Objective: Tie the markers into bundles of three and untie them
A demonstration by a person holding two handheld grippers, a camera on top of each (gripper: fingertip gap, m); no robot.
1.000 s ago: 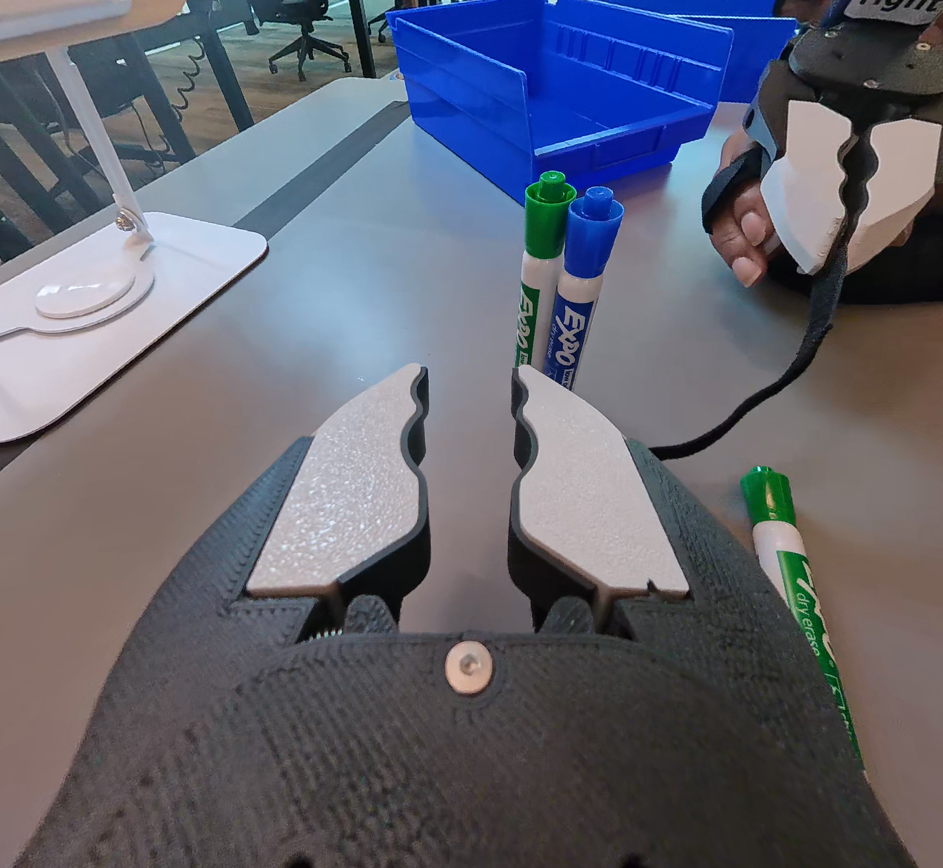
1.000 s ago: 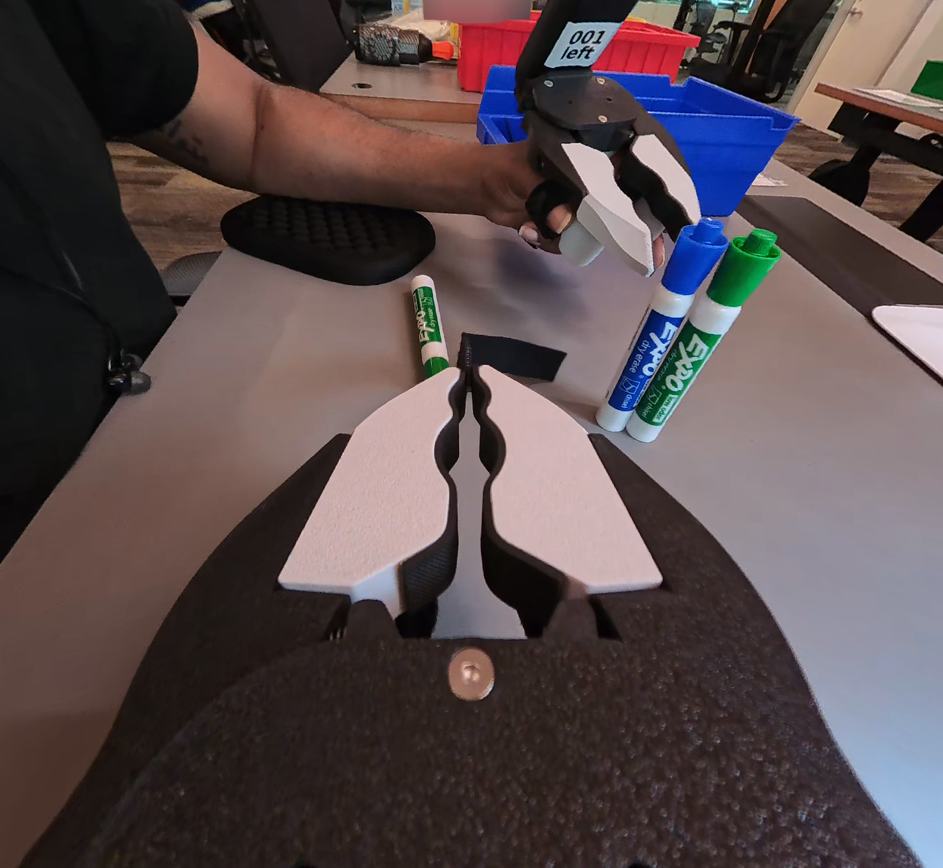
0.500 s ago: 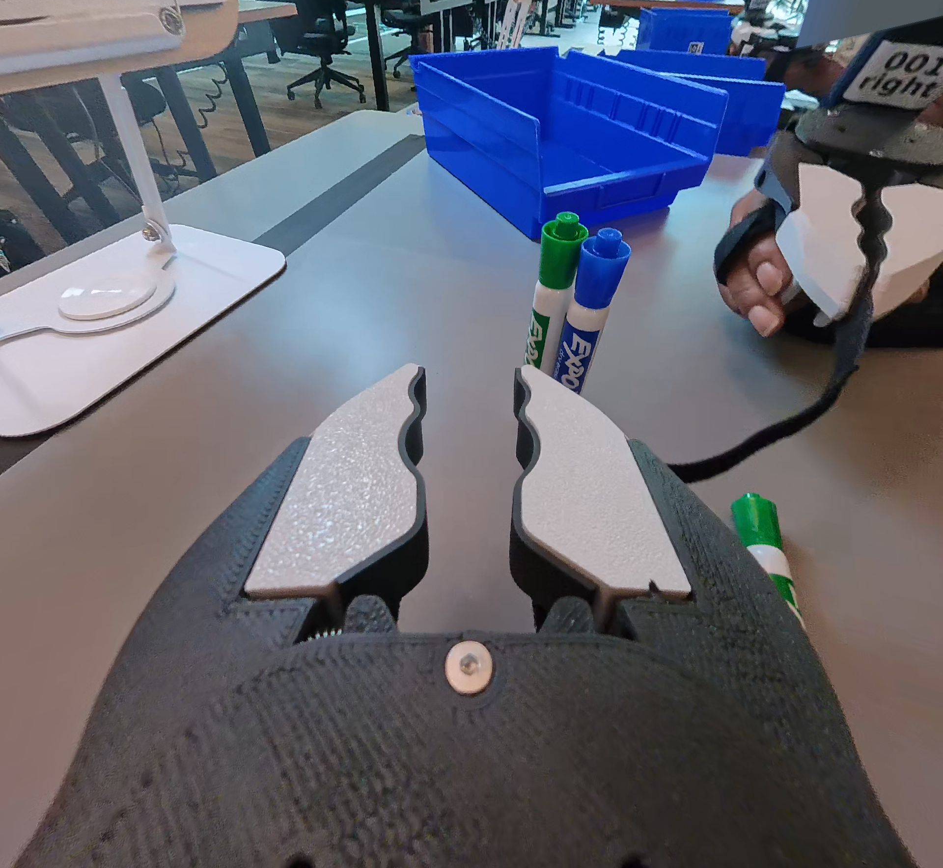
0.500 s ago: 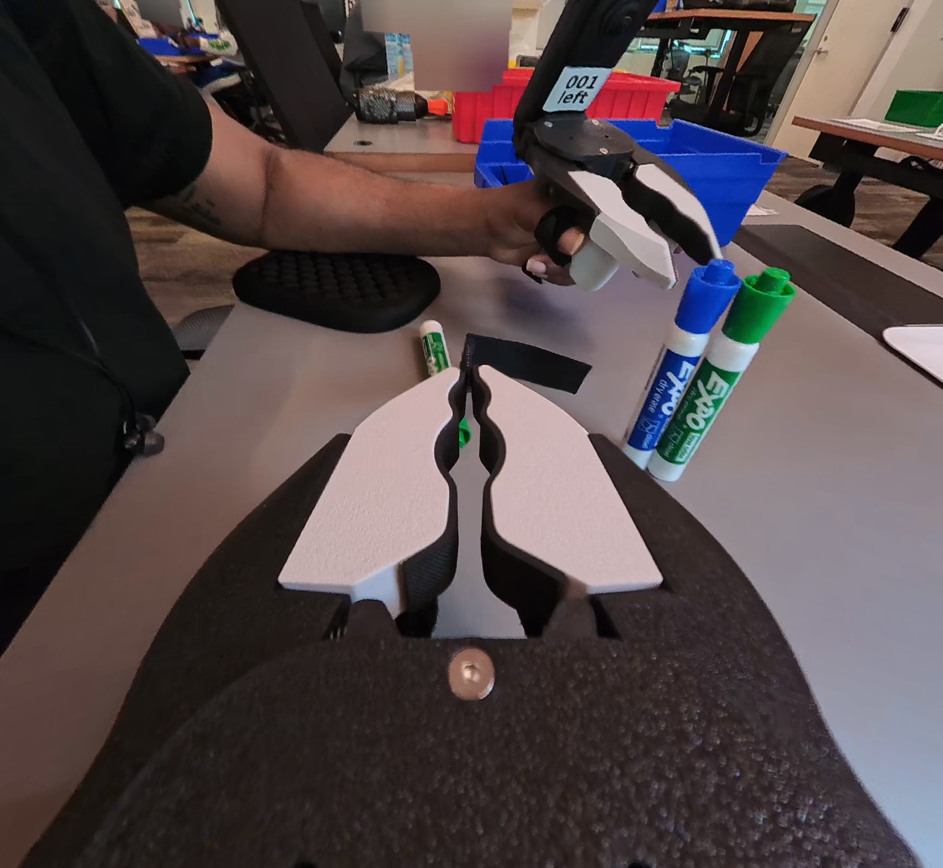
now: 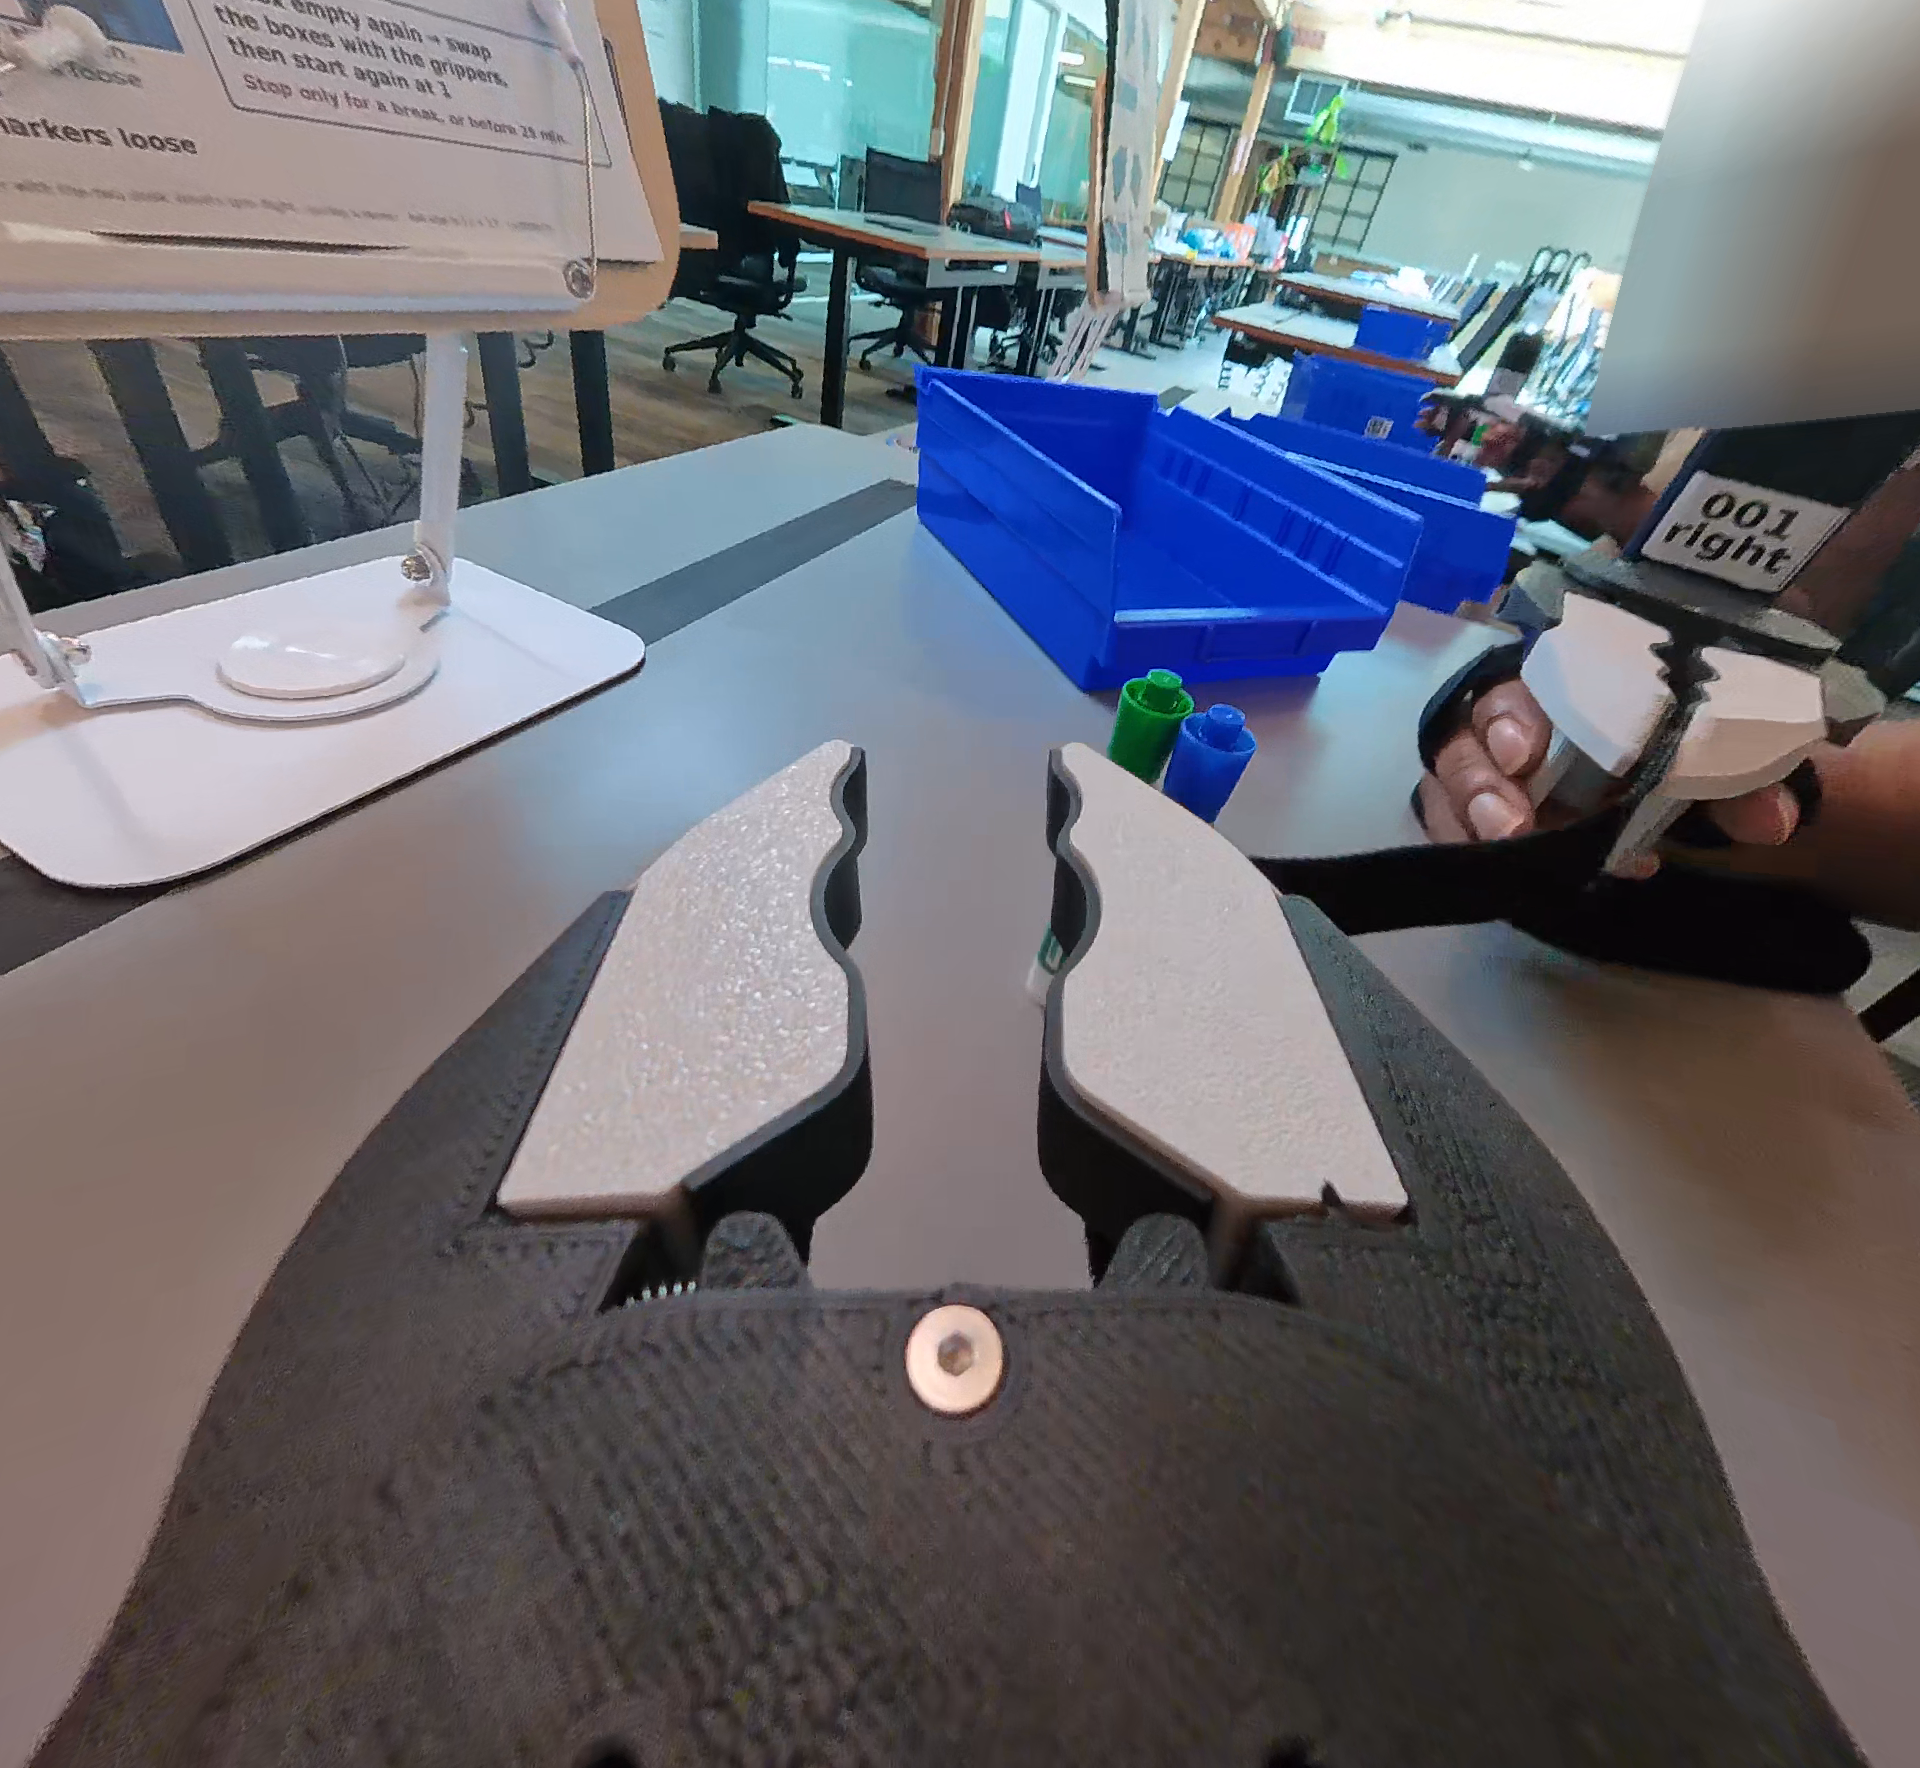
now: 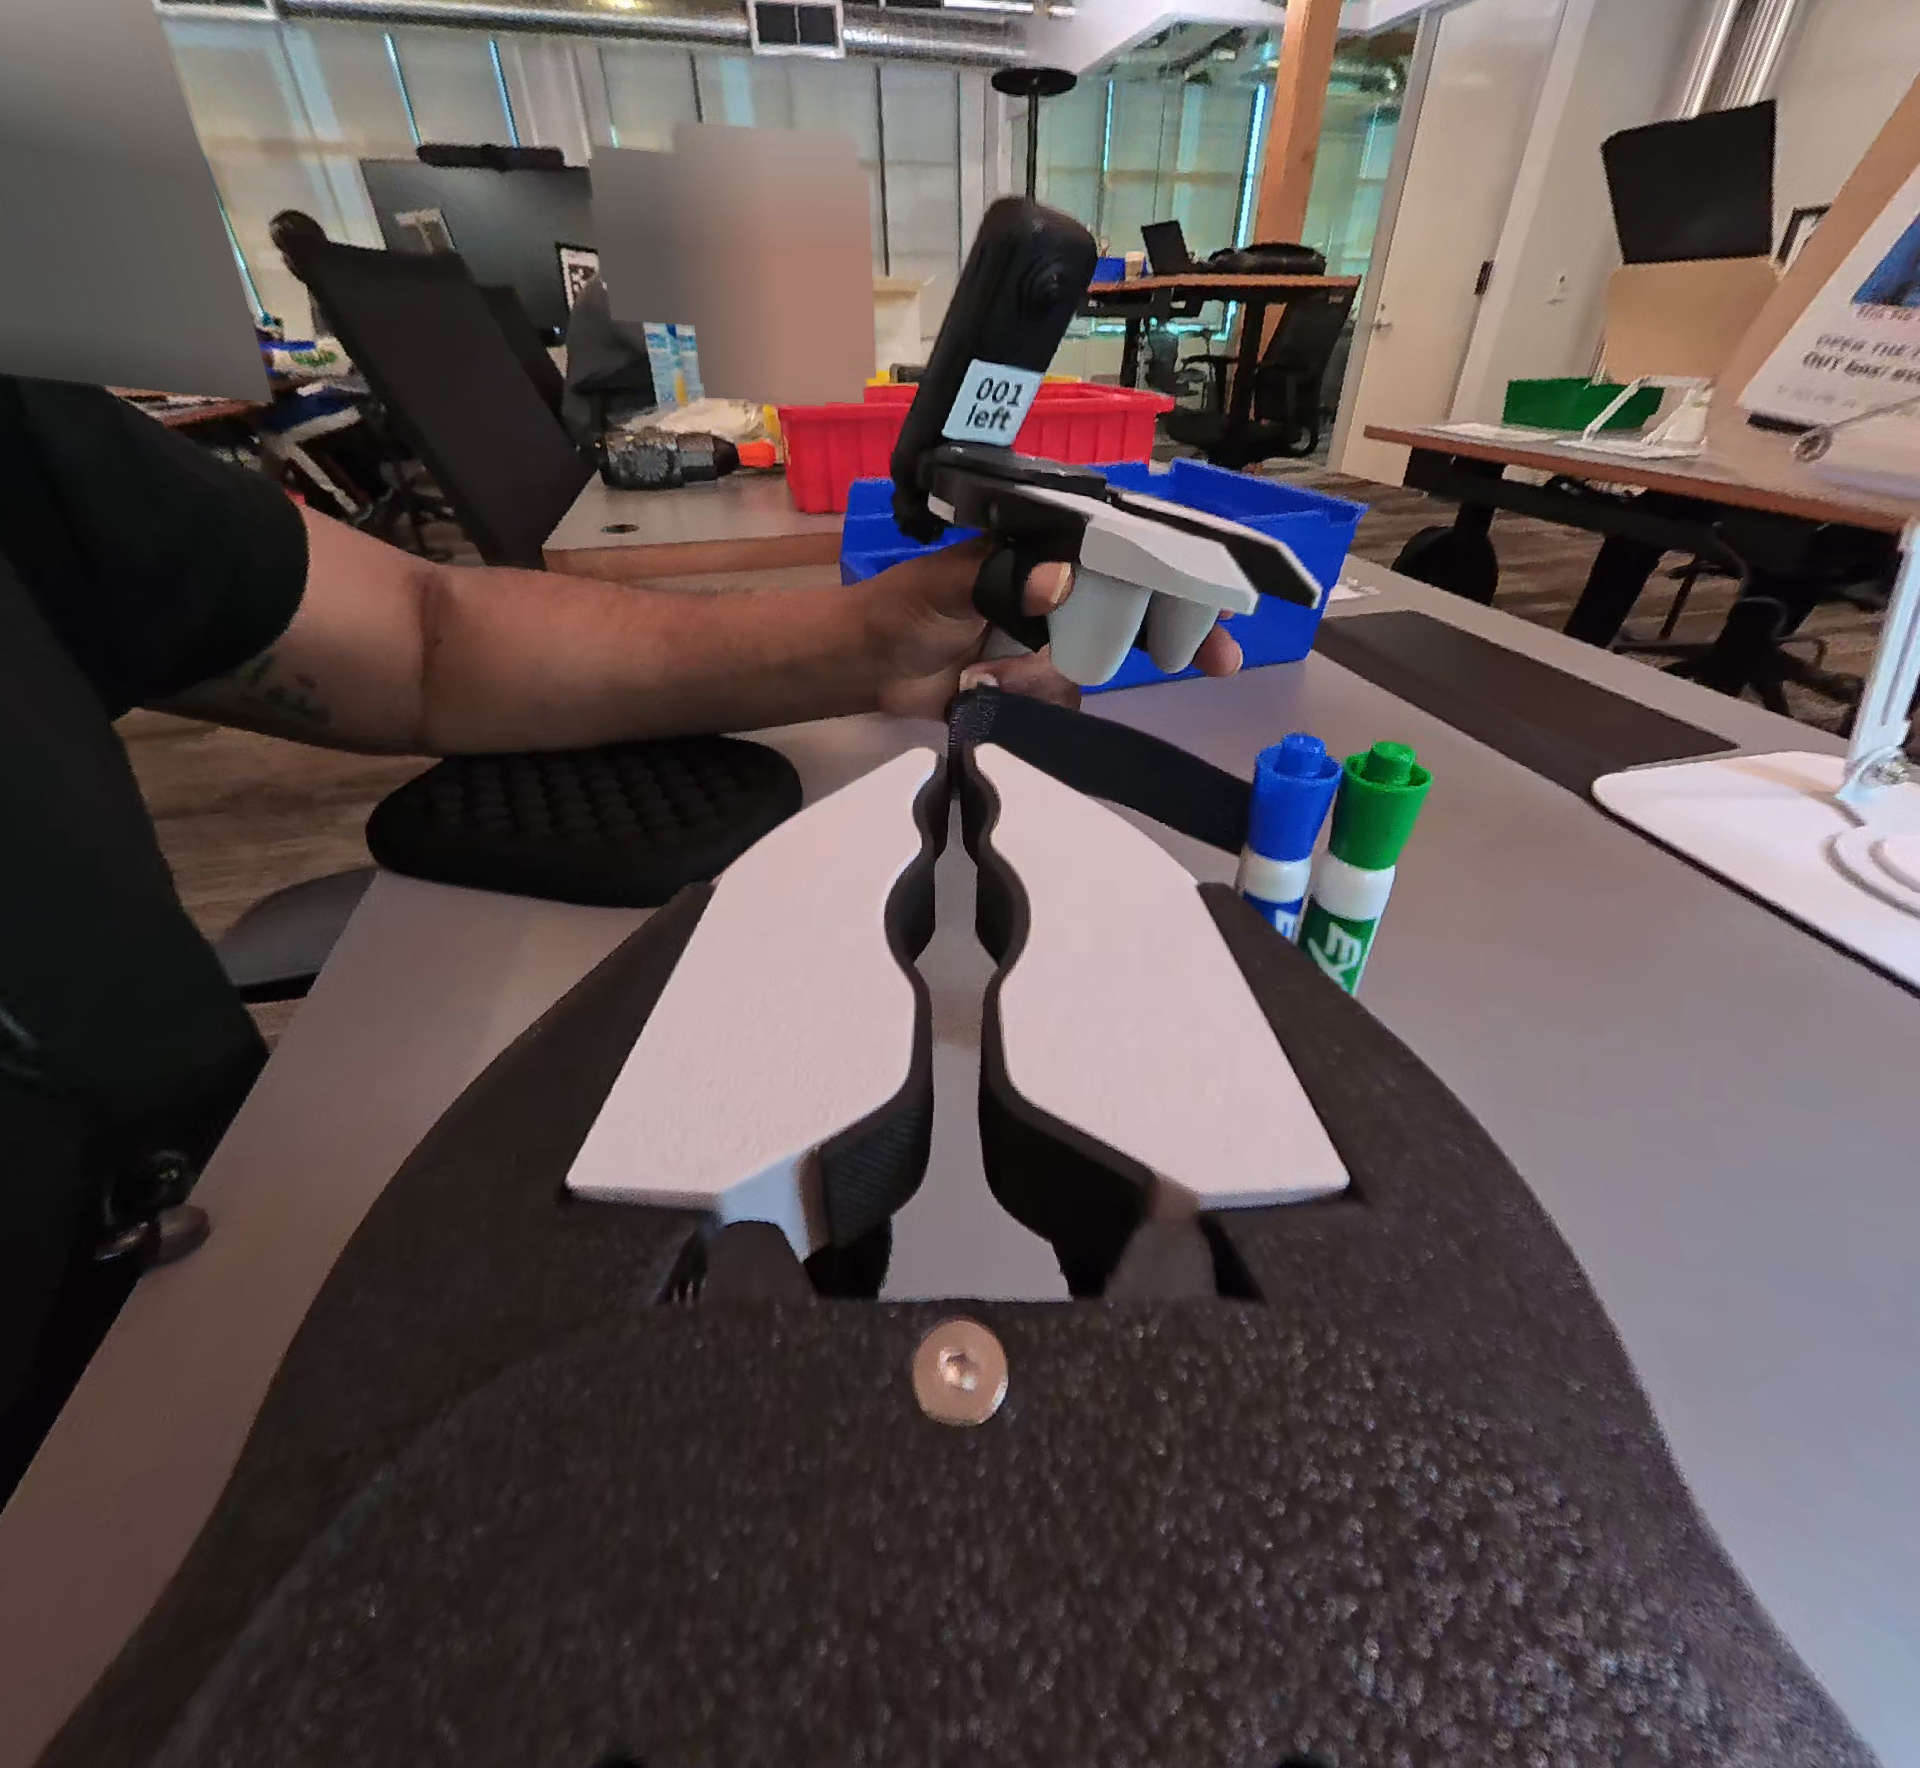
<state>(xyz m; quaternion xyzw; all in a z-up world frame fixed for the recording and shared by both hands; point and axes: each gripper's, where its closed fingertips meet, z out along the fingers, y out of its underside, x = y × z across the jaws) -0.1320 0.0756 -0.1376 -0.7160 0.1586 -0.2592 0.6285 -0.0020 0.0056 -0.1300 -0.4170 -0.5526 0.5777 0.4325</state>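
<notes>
A green marker (image 5: pixel 1148 726) and a blue marker (image 5: pixel 1210 752) stand upright side by side on the grey table, just past my right finger. My left gripper (image 5: pixel 954 773) is open and empty, held above the table. My right gripper (image 6: pixel 956 762) is shut on one end of a black strap (image 6: pixel 1122 773), which runs off toward the blue marker (image 6: pixel 1288 814) and green marker (image 6: pixel 1371 835). In the left wrist view the right gripper (image 5: pixel 1673 731) holds the strap (image 5: pixel 1455 877) off the table. The left gripper (image 6: pixel 1278 575) hovers behind the markers.
A blue bin (image 5: pixel 1143 555) sits behind the markers, with more blue bins beyond it. A white stand base (image 5: pixel 291 679) with a sign is at the left. A black dotted pad (image 6: pixel 592 814) lies near the person's arm. A red bin (image 6: pixel 852 451) is on a farther table. The grippers' ends are close to 15 cm from one another.
Both grippers have tilted up toward level. The right gripper has lifted the strap end off the table. The green marker lying on the table has dropped out of both views.
</notes>
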